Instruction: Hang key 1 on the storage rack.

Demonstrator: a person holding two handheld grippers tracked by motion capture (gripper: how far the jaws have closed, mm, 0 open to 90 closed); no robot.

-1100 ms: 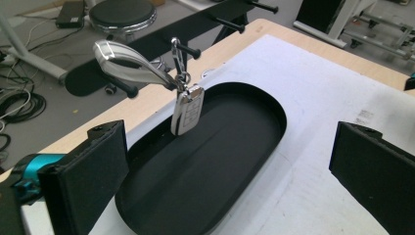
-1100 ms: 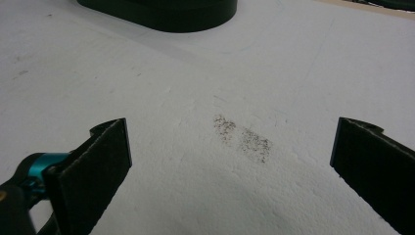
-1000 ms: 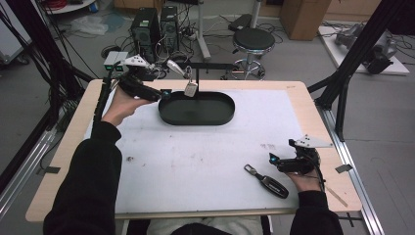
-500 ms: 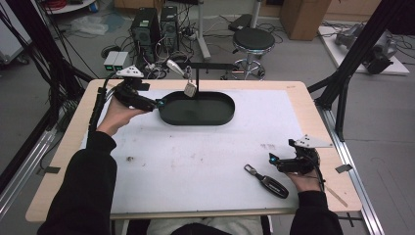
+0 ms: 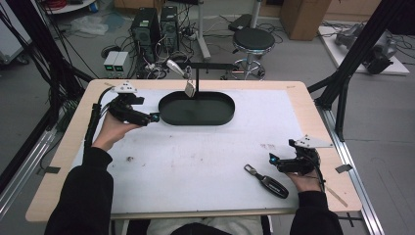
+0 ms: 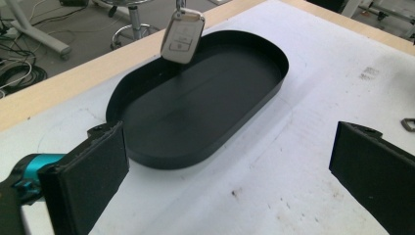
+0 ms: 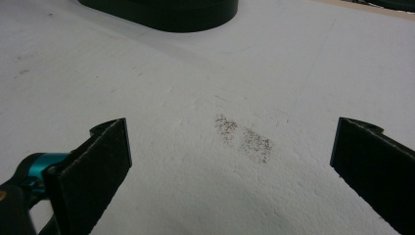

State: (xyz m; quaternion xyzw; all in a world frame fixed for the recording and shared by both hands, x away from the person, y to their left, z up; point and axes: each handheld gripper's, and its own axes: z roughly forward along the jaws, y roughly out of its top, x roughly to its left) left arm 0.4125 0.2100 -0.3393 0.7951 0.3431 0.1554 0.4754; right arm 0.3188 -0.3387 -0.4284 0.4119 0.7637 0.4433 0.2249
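A black oval tray (image 5: pixel 169 116) lies at the back middle of the white mat. Over its far rim a silver car key fob (image 5: pixel 190 88) hangs from a thin black stand (image 5: pixel 197 78). My left gripper (image 5: pixel 152 117) sits just left of the tray, open and holding nothing. In the left gripper view its jaws frame the tray (image 6: pixel 254 98), and the silver fob (image 6: pixel 182 38) dangles above the far rim. A black car key (image 5: pixel 268 182) lies on the mat near the front edge. Just right of it my right gripper (image 5: pixel 273 160) rests open, empty.
The right gripper (image 7: pixel 230 171) faces bare mat with a grey smudge (image 7: pixel 244 137), and the tray's wall (image 7: pixel 166 14) runs along the top of that view. A metal ring (image 6: pixel 408 125) shows at the right edge of the left gripper view. The wooden table border (image 5: pixel 63 147) surrounds the mat.
My left gripper has drawn back from beside the hanging fob, moving left and toward the person, and now sits lower beside the tray. The right gripper and the black key have not moved.
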